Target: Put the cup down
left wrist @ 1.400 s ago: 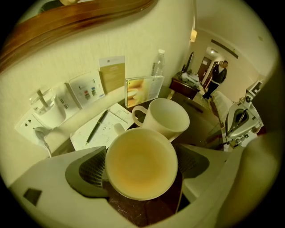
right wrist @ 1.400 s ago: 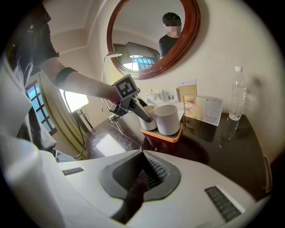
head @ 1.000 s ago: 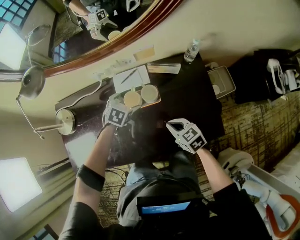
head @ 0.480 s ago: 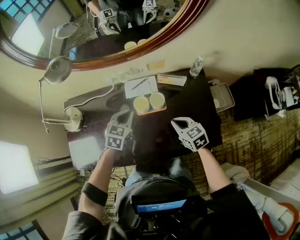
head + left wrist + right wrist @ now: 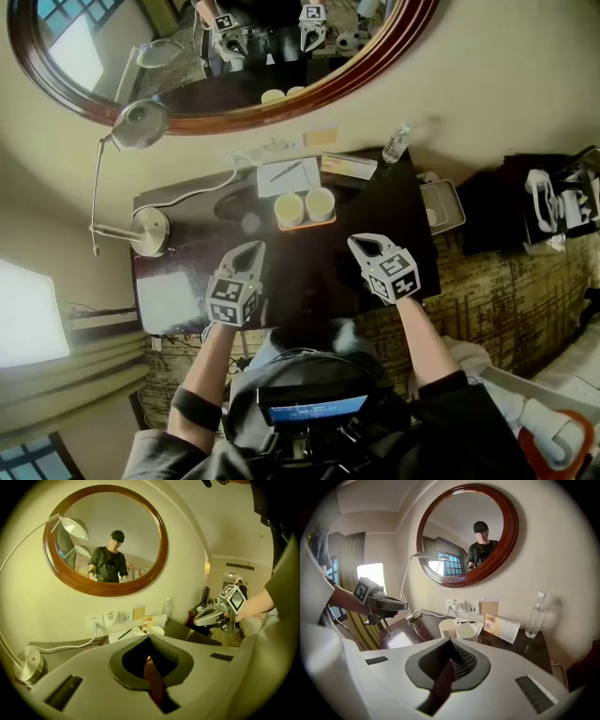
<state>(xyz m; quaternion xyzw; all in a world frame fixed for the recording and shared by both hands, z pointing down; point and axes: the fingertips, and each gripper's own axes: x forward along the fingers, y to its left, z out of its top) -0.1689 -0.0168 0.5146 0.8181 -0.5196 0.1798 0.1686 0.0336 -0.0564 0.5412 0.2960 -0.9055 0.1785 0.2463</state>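
Dark, glossy wood forms the table (image 5: 375,211), which stands against a cream wall under a round mirror (image 5: 323,82) with a brown frame. Two pale cups (image 5: 448,628) stand upright side by side on a small orange tray (image 5: 306,225) toward the back of the table, so close that they seem to touch. Neither is held by anything. Just behind them lies a white notepad (image 5: 281,176) with a pen (image 5: 287,171) across it, and to its right a propped card (image 5: 501,625) faces the room. A clear water bottle (image 5: 536,615) stands upright at the back right corner. On the left side, a desk lamp's round base (image 5: 150,231) sits on the table with its cord running to wall sockets (image 5: 110,618), and its head (image 5: 141,122) hangs up near the mirror.

Both tools are held near the front edge, well apart from the cups and from each other. The left gripper (image 5: 250,249) points toward the tray. Its jaws are clenched tip to tip with nothing between them. The right gripper (image 5: 362,243) sits level with it on the other side, and its jaws are also pressed together and empty. Each carries a cube with square markers (image 5: 400,275) close to the person's hand. The person and both tools are reflected in the mirror. A small grey bin (image 5: 442,206) stands on the patterned carpet (image 5: 487,253) beside the table's right end.
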